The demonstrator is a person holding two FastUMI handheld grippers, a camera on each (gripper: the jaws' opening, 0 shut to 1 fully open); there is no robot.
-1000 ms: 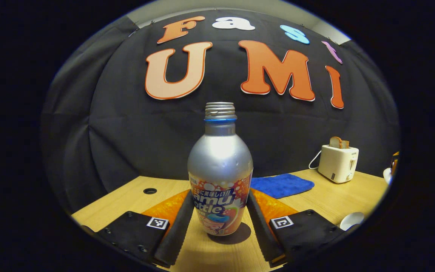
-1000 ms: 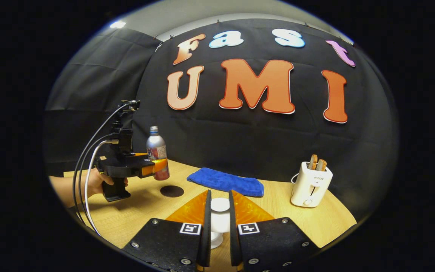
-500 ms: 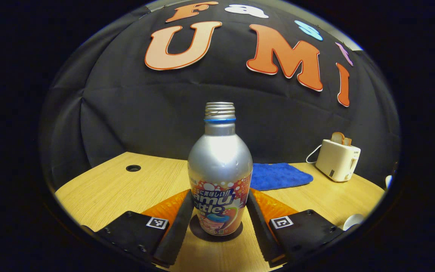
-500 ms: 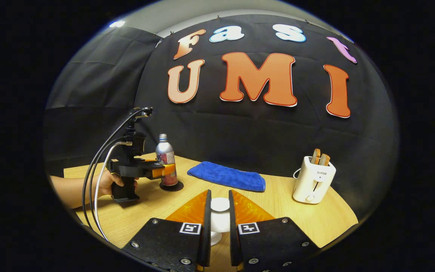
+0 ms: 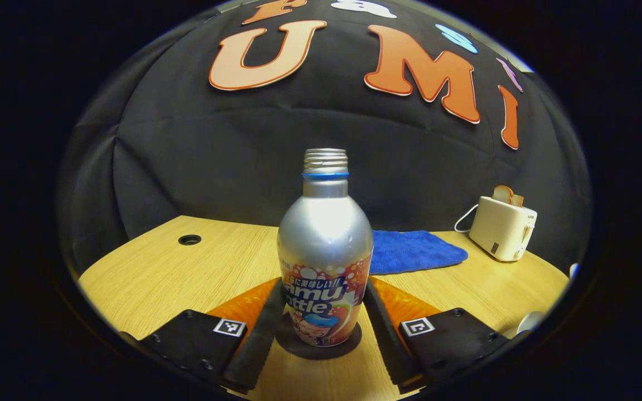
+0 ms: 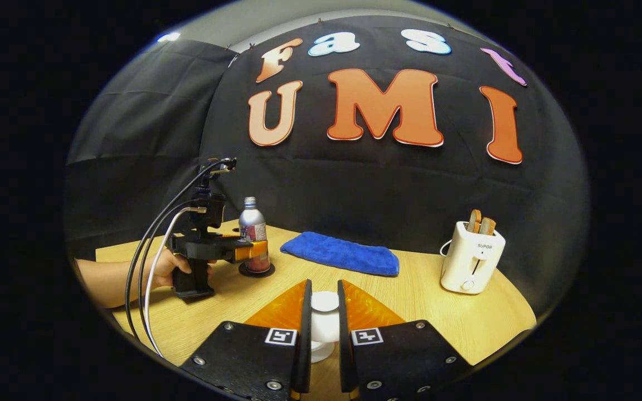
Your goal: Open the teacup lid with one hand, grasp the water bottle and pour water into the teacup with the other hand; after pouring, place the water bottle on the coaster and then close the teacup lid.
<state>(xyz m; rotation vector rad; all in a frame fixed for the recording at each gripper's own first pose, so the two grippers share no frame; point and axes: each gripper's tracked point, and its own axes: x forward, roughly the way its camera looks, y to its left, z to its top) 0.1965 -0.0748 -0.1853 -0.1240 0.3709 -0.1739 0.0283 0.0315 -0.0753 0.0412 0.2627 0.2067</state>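
Left gripper (image 5: 321, 328) pinches upright water bottle (image 5: 325, 262) on coaster (image 5: 349, 346), bare table (image 5: 148, 273) leftward; right gripper (image 6: 321, 328) clamps teacup lid (image 6: 325, 303), level

This is a staged recording booth, not a real home. Black cloth (image 6: 131, 139) hangs as the walls behind a light wooden table (image 6: 410, 301) with a round cable hole (image 5: 189, 240). Household props sit on it: a toaster (image 6: 472, 257) holding bread, its cord trailing behind, and a blue towel (image 6: 342, 254). Cables (image 6: 148, 262) run from a handheld gripper (image 6: 257, 250) a person's hand (image 6: 165, 270) grasps.
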